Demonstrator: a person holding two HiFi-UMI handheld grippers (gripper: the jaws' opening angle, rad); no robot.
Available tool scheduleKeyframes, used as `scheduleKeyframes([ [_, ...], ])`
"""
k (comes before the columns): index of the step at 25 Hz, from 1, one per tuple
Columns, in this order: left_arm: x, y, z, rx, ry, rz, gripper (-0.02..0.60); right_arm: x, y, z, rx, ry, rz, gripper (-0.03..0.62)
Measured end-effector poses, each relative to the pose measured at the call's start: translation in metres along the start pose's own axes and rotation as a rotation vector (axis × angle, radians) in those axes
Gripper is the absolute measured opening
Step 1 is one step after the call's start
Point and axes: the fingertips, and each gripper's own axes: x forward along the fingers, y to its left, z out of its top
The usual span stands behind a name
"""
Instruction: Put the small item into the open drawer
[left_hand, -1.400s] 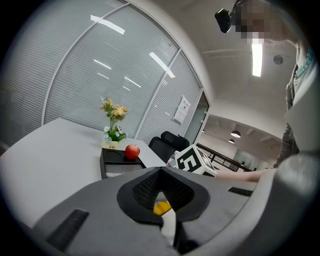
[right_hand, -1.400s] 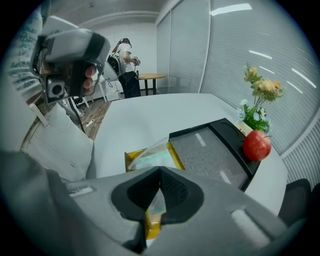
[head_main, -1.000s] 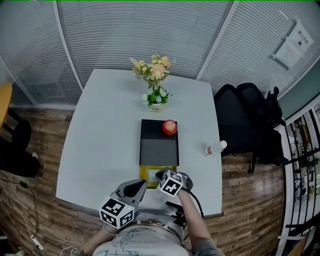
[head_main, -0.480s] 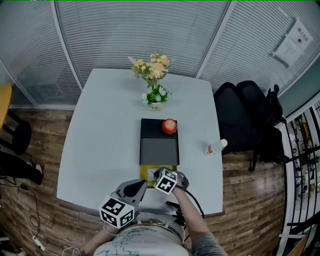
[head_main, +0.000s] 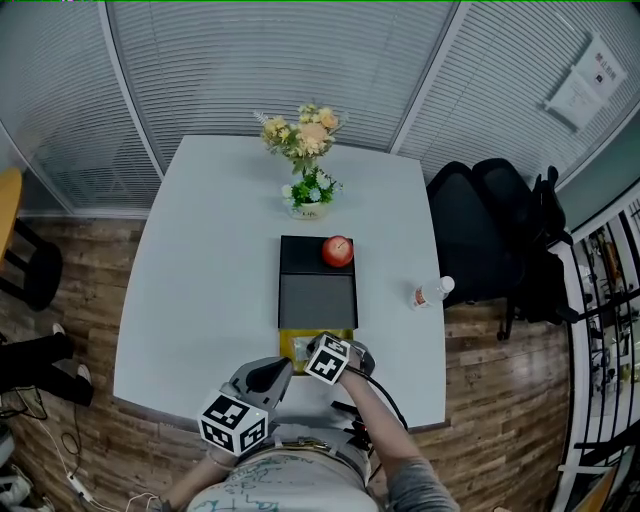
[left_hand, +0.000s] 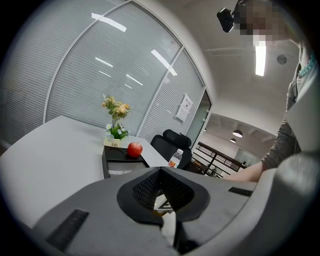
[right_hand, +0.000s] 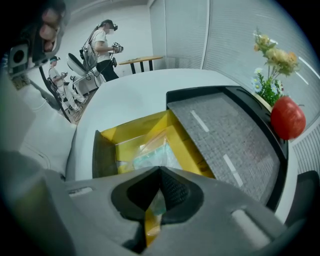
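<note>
Clear plastic makes up the small packet (right_hand: 156, 152), pale green inside. Its near end is pinched between the closed jaws of the right gripper (right_hand: 159, 172), and the rest hangs just past the tips, down into the open yellow drawer (right_hand: 131, 131). Whether its far end touches the drawer floor I cannot tell. The right gripper points steeply down over the front part of the drawer, with a yellow wall on either side of its tips.

Just beyond this gripper the drawer runs in under a low dark box (right_hand: 235, 150) with a grey panel on top. Further out and to the gripper's right, a red apple (right_hand: 288, 118) sits on the box's far black part. Beyond that stands a small pot of flowers (right_hand: 272, 70).

The left gripper (head_main: 272, 375) is just beside the right one, on its left and nearer the person, close to the edge of the white table (head_main: 200, 270). Its jaws are together with nothing between them. It points almost level toward the box, and the right gripper's marker cube shows just ahead of its tips.

Well off to the right gripper's right a small bottle (head_main: 432, 293) stands out on the table near the edge. Past that edge, further right, is a black chair (head_main: 480, 230).
</note>
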Motion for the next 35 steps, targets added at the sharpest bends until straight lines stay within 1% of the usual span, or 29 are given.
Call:
scheduleKeyframes([
  [2, 0.0009, 0.0013, 0.0002, 0.003, 0.001, 0.005, -0.003, 0.0018, -0.0004, 0.0006, -0.014, 0.022, -0.001, 0.004],
  [4, 0.0014, 0.0012, -0.0004, 0.002, 0.005, 0.005, -0.003, 0.0023, -0.0001, 0.0004, -0.005, 0.034, -0.001, 0.003],
  [8, 0.0004, -0.0001, -0.0011, 0.001, 0.008, 0.003, -0.003, 0.0013, 0.0006, 0.001, 0.024, 0.027, -0.009, -0.003],
  [20, 0.002, -0.0046, -0.003, 0.002, 0.023, -0.009, -0.003, -0.003, 0.0003, 0.0003, 0.033, 0.03, -0.004, -0.003],
  [30, 0.0019, -0.0062, -0.0044, 0.004, 0.027, -0.007, -0.003, -0.0007, 0.0002, 0.0011, 0.041, 0.005, 0.005, -0.003],
  [35, 0.0003, -0.0051, -0.0035, 0.002, 0.019, -0.002, -0.003, -0.0011, 0.0008, 0.001, 0.031, 0.013, -0.009, -0.003],
])
